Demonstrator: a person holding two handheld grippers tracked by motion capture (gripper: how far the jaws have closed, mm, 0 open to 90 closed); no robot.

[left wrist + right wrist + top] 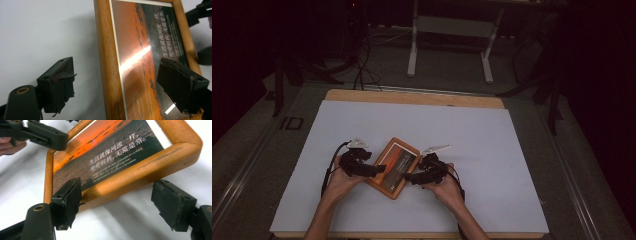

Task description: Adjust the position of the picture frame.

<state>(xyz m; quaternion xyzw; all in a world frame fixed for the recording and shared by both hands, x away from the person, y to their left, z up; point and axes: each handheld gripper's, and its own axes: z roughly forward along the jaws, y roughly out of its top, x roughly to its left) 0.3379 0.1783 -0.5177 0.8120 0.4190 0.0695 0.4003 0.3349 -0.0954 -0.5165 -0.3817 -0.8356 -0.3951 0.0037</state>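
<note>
A wooden picture frame with an orange sunset print and white lettering lies flat on the white sheet, turned at an angle. My left gripper reaches over its left side and my right gripper meets its right side. In the left gripper view the jaws stand wide, straddling the frame's long wooden rail without pressing it. In the right gripper view the open jaws stand either side of a rail near a corner. The right pad is clear of the wood.
The white sheet covers most of a wooden table, whose far edge shows. Beyond it, on the dark floor, stand a white-legged stand and some cables. The sheet is bare around the frame.
</note>
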